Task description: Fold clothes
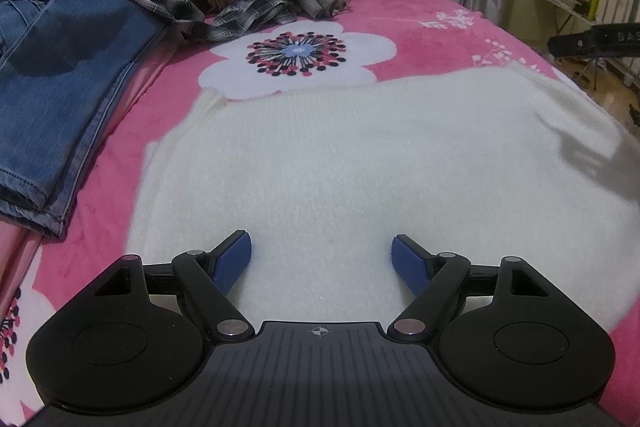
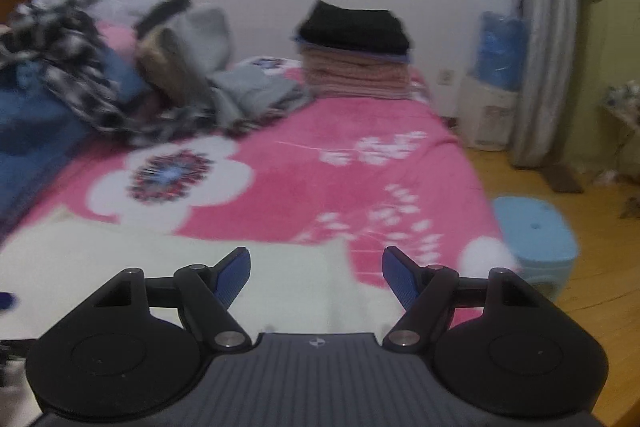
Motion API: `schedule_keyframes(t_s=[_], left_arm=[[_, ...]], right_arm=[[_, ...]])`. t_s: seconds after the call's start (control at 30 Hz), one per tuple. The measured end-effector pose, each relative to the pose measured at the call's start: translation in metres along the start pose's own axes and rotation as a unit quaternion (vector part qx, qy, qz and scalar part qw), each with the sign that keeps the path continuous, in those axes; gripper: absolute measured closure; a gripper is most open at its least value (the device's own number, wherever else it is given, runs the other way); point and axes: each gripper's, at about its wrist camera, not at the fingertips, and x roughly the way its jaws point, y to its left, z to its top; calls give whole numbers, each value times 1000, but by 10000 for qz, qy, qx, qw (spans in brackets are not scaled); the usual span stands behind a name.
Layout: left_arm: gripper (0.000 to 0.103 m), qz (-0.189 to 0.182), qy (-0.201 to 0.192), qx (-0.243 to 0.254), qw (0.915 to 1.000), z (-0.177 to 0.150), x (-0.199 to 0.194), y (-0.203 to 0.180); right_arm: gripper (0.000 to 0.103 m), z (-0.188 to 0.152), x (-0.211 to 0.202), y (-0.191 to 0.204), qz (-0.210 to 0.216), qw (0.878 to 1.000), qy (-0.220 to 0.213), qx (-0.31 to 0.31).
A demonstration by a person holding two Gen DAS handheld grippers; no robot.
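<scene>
- White sweater, centre frame, is showing fuzzy ribbed knit;
- pink blanket is looking plush, matt;
- jeans, left, are showing coarse denim;
- left gripper is showing matt black plastic, textured blue pads, shiny metal pins;
- floor, lower right, is looking like glossy wood.

Blurred clothes pile, cropped jeans

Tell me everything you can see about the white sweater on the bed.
The sweater is cream-white, a soft fuzzy knit with fine ribbing toward its far edge. It lies spread flat on the pink floral blanket, its far edge overlapping the big white flower print, not yet folded. Jeans lie apart to its left. The left gripper is low over its near part, jaws open, empty; contact cannot be told. The right gripper, also open, is at its right edge.
</scene>
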Motion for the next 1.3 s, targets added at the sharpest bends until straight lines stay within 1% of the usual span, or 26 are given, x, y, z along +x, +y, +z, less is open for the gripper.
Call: schedule_keyframes(t_s=[0.1, 0.13, 0.23, 0.3, 0.37, 0.4, 0.47, 0.57, 0.63, 0.67, 0.73, 0.8, 0.87, 0.93, 1.03, 1.13, 1.3], left_arm=[[24, -9, 7, 0, 10000, 0, 0, 0], [24, -12, 11, 0, 10000, 0, 0, 1], [24, -29, 18, 0, 10000, 0, -1, 1], [24, -43, 22, -1, 10000, 1, -1, 1], [24, -54, 25, -4, 10000, 1, -1, 1], [24, -58, 26, -7, 10000, 1, -1, 2], [24, -57, 27, -10, 10000, 1, -1, 1], [24, -49, 21, 4, 10000, 0, -2, 1], [24, -55, 25, 5, 10000, 1, -2, 1], [24, -55, 29, 4, 10000, 1, -1, 1], [24, -54, 37, 3, 10000, 2, -1, 1], [24, -60, 38, 1, 10000, 2, -1, 1], [24, -53, 32, -1, 10000, 2, -1, 1], [23, -41, 29, 7, 10000, 1, -1, 0], [24, -35, 6, 34, 10000, 4, -2, -1], [24, -59, -62, 61, 9999, 11, -5, -1], [23, -100, -176, 106, 9997, 24, -11, -2]], right_arm=[[28, -7, 8, 12, 492, 9984, 261, 19], [28, -12, 16, 13, 501, 9978, 444, -6], [28, -32, 46, 9, 312, 9936, 1087, -81], [28, -37, 50, 2, 408, 9930, 1111, 14], [27, -29, 48, 7, 333, 9920, 1216, 47], [27, -24, 46, 10, 353, 9917, 1234, 98], [27, -18, 39, 16, 671, 9911, 1131, 186], [27, -20, 38, 31, 895, 9917, 918, -118], [25, -33, 52, 36, 893, 9901, 993, -427], [20, -41, 61, 38, 880, 9888, 1049, -589], [20, -39, 63, 46, 796, 9873, 1097, -829], [24, -26, 59, 52, 747, 9871, 1140, -844], [25, -19, 50, 58, 1036, 9869, 961, -783], [24, -24, 53, 68, 1119, 9843, 983, -950], [17, -46, 69, 74, 1105, 9821, 920, -1214], [16, -42, 73, 74, 1115, 9819, 1051, -1112], [16, -44, 72, 75, 1057, 9829, 1008, -1123]])
